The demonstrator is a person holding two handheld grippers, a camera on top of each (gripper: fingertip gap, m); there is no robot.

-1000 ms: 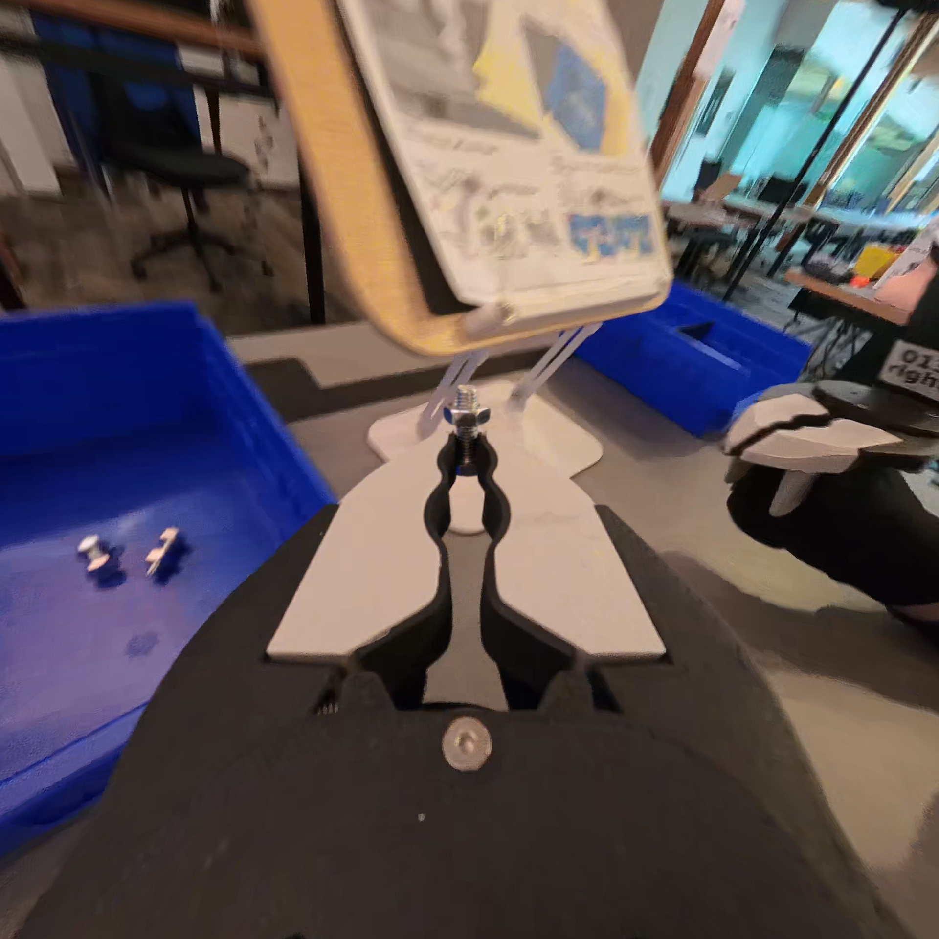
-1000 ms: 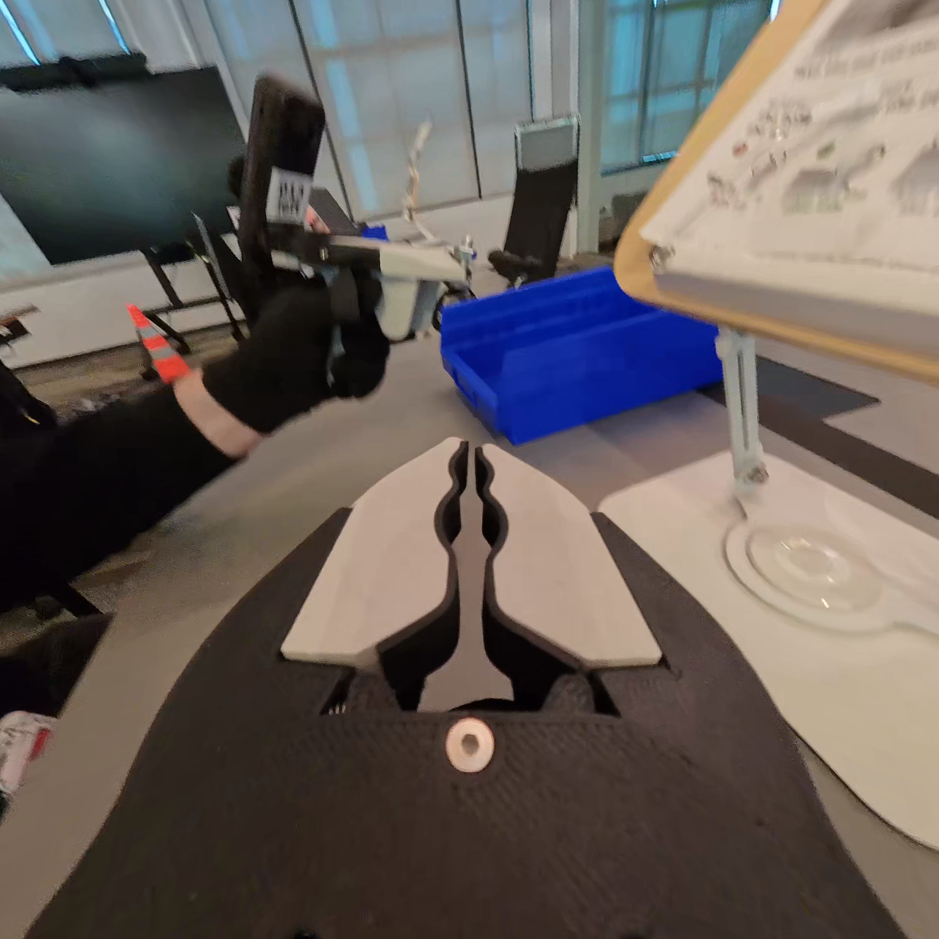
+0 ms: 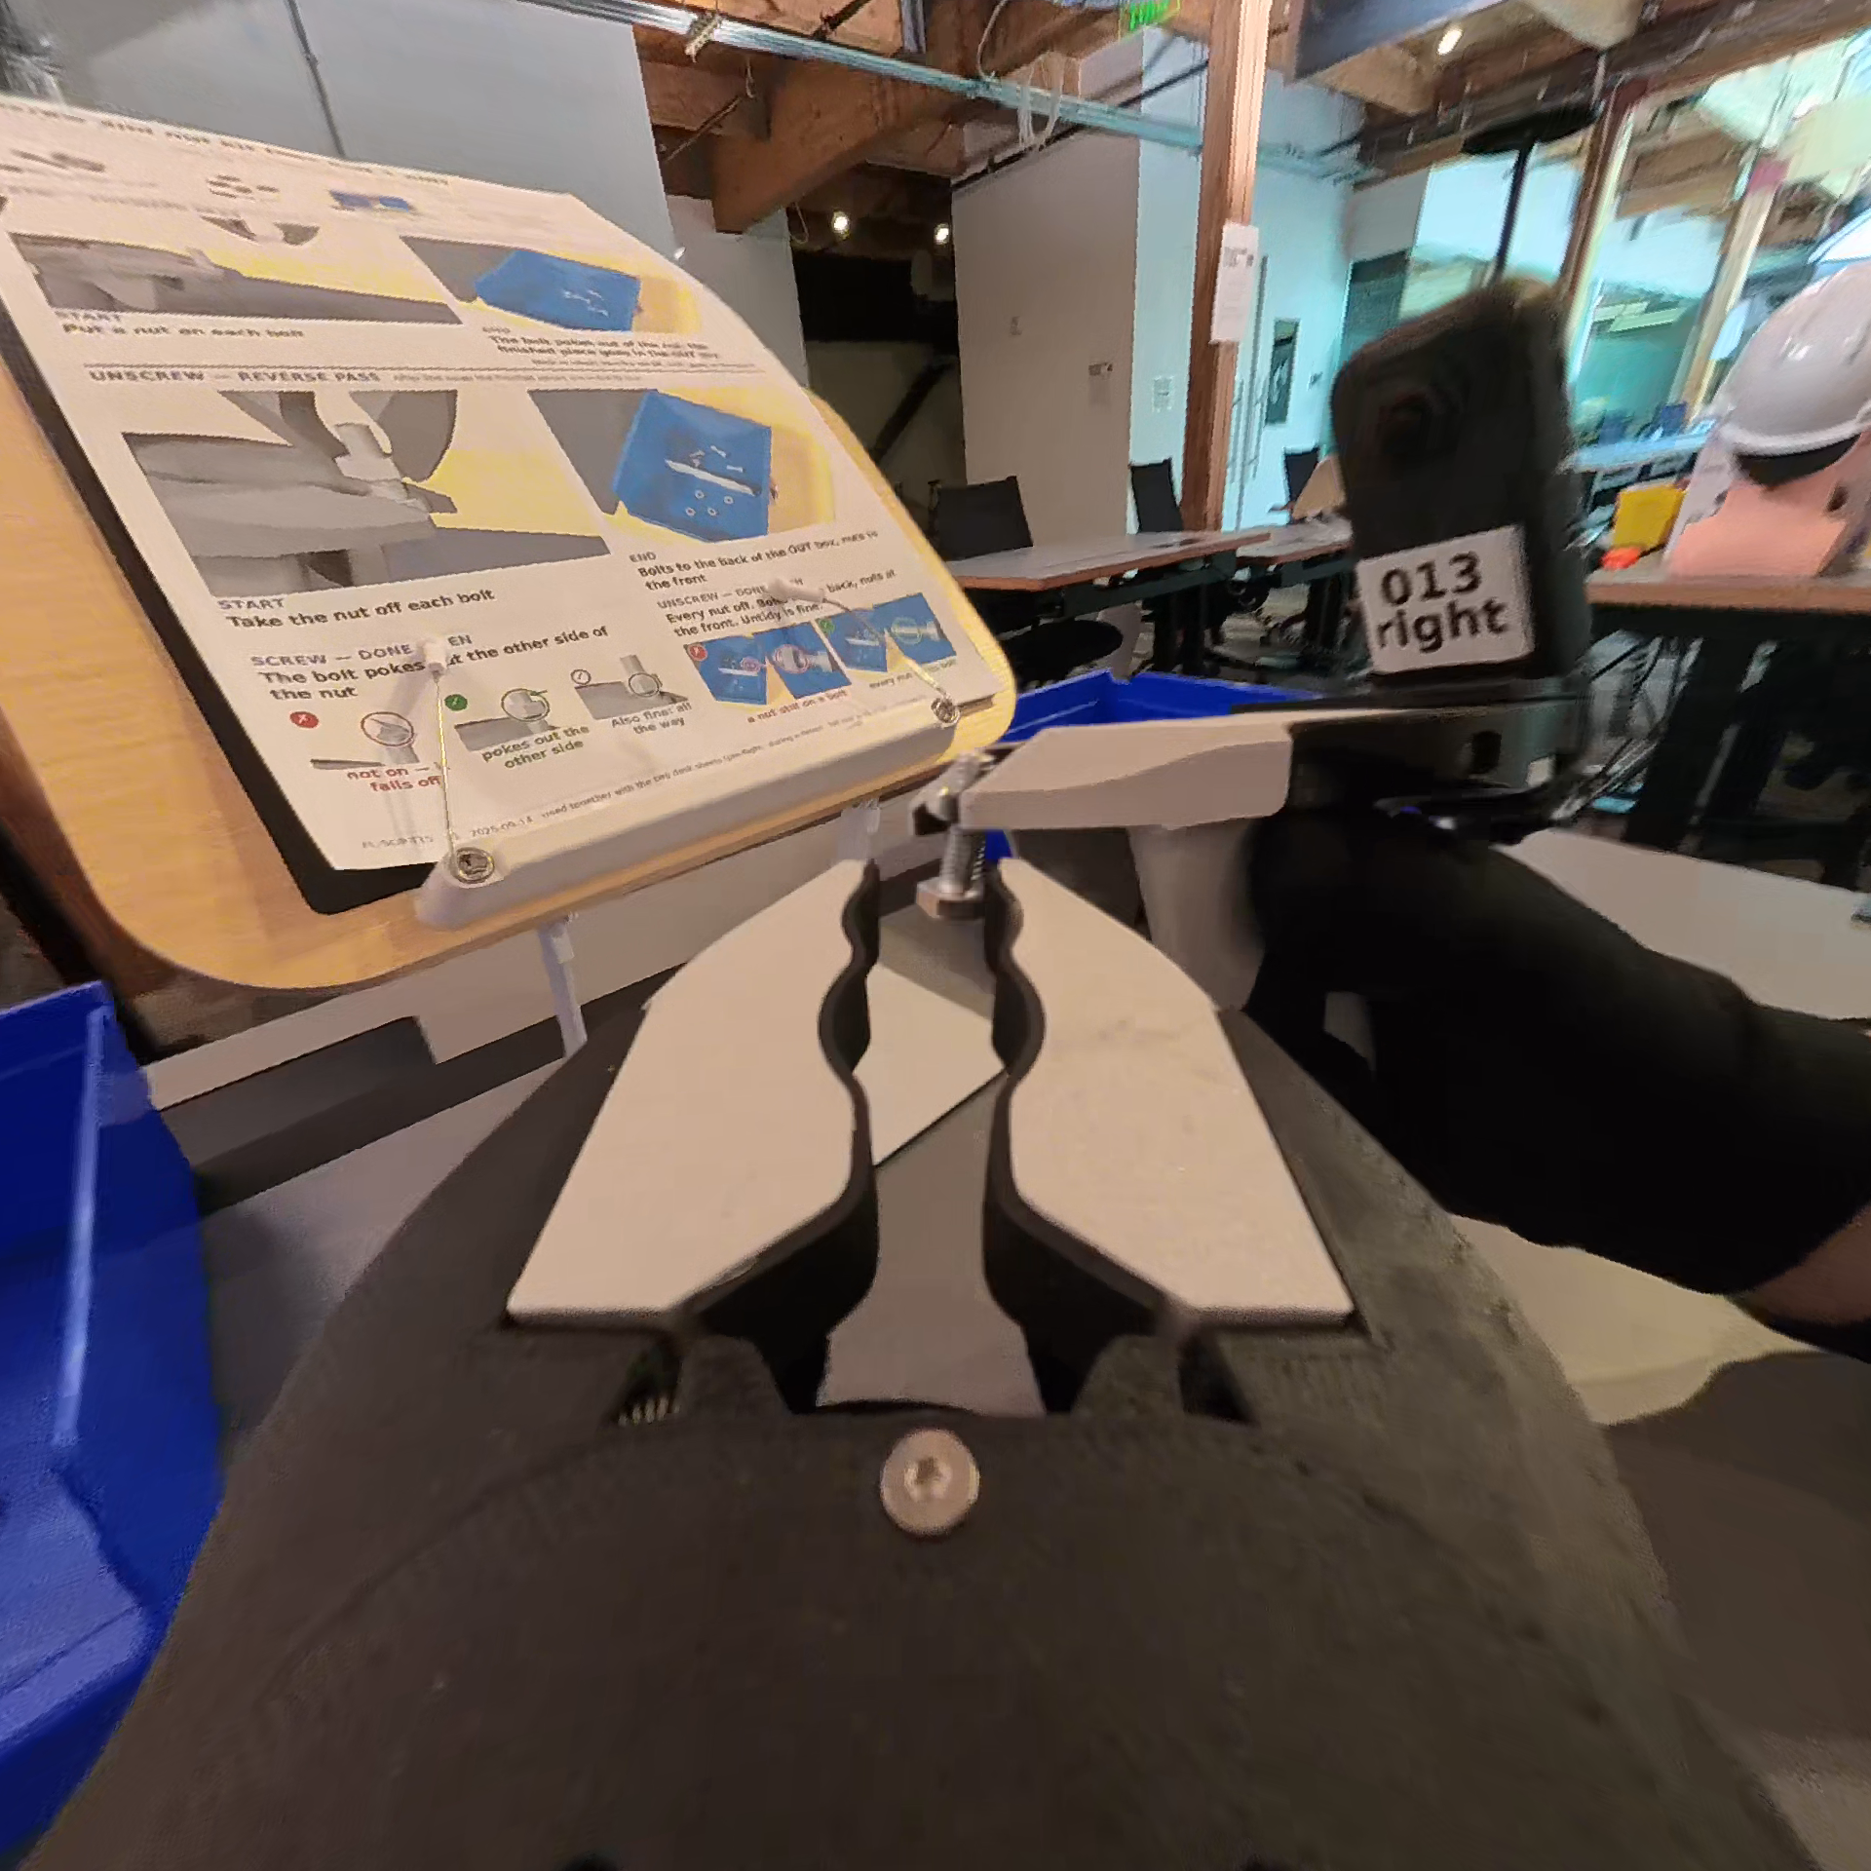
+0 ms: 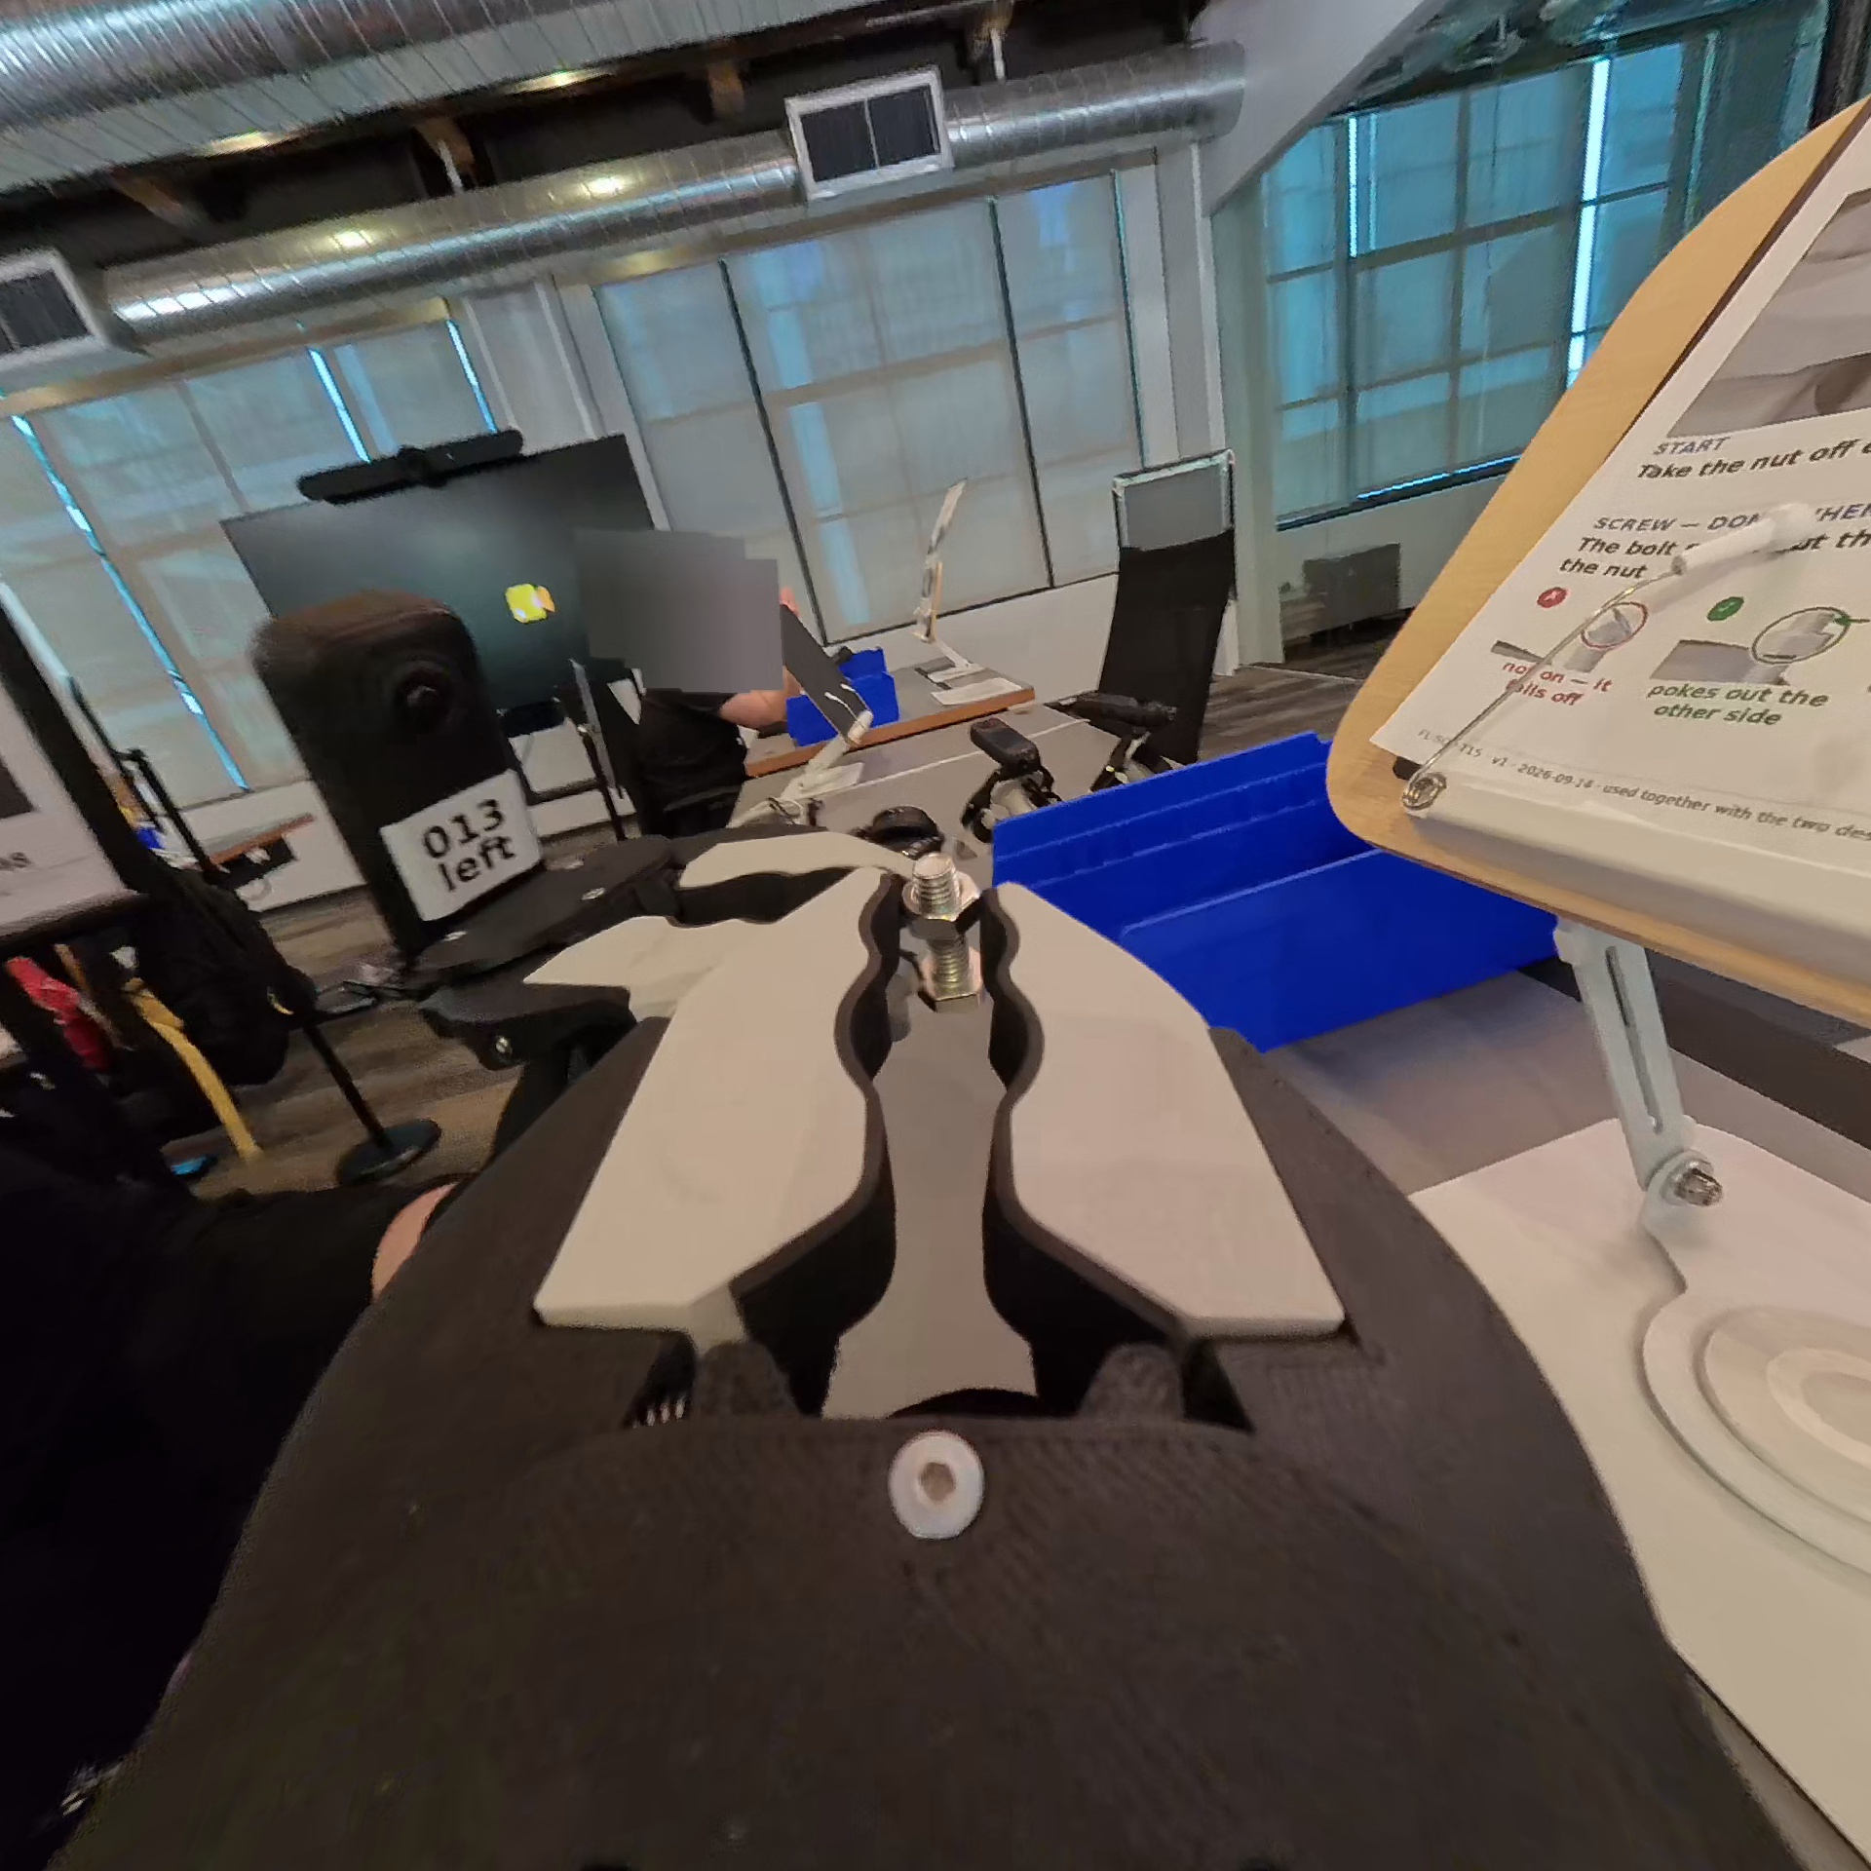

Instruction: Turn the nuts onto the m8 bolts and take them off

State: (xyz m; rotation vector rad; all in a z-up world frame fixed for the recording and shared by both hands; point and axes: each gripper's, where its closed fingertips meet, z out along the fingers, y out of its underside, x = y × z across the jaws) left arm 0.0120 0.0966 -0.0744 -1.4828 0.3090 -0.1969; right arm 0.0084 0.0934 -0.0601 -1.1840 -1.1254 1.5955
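Above the grey table (image 4: 1417, 1073), right claw (image 4: 937, 901) clenches the nut (image 4: 937, 904); left claw (image 3: 931, 891) stands released around the bolt (image 3: 957, 871).

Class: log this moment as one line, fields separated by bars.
left hand-held gripper: open, bolt head between fingers | right hand-held gripper: shut on nut | bolt: upright, nut threaded on
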